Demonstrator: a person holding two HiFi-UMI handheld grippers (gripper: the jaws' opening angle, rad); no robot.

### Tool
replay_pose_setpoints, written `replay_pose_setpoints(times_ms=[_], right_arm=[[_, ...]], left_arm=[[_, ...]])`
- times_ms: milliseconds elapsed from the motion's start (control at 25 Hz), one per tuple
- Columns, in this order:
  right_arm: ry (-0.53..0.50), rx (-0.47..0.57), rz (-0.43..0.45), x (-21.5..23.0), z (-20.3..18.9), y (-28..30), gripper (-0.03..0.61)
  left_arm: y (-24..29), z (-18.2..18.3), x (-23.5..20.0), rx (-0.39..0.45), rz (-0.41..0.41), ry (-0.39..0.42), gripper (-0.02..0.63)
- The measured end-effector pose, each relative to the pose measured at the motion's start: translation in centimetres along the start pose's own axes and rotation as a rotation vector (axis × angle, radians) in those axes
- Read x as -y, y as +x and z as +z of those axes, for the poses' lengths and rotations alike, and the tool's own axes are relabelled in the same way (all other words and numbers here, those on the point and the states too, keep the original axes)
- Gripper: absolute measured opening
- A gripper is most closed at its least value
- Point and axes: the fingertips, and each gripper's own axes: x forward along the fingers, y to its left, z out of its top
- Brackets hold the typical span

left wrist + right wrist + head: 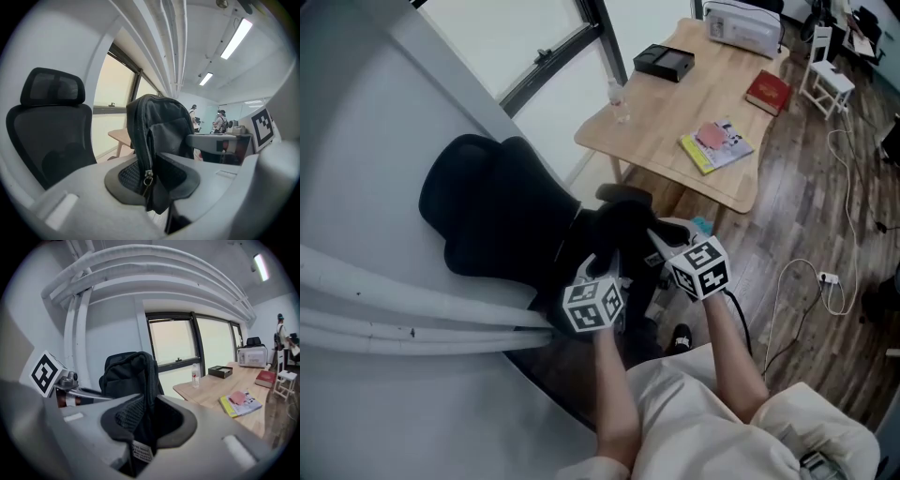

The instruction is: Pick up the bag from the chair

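Note:
A black bag (623, 230) hangs between my two grippers, in front of the black office chair (487, 211). My left gripper (602, 281) is shut on the bag's zippered edge (146, 164), with the zip pull hanging between the pads. My right gripper (670, 251) is shut on another fold of the bag (140, 423), where a white label shows. In the left gripper view the bag (161, 126) stands tall beside the chair's mesh back (49, 136). In the right gripper view the bag (129, 373) hides most of the chair.
A wooden table (675, 112) stands ahead with a water bottle (619, 98), a black box (664, 63), a red book (767, 92), a yellow booklet (715, 145) and a white appliance (742, 26). White pipes (403, 314) run at left. Cables (811, 281) lie on the wood floor.

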Motion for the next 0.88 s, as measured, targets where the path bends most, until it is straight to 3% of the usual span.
replay_pose_setpoints(times_ms=[200,440,880], right_arm=[[0.061,0.026,-0.005,1.6,-1.5,-1.2,0.08],[0.115,0.002,0.01,2.0,-4.1,-0.6,0.08],[0.118,-0.02,0.021,1.8,-5.4,0.2,0.08]], left_arm=[[1.1,-0.7,1.5,-0.018,-0.035,0.036,0.08],[1.6,-3.0,1.3,-0.055,-0.018,0.032,0.08],[1.3,-4.1,0.6,-0.053,0.024,-0.003,0.08]])
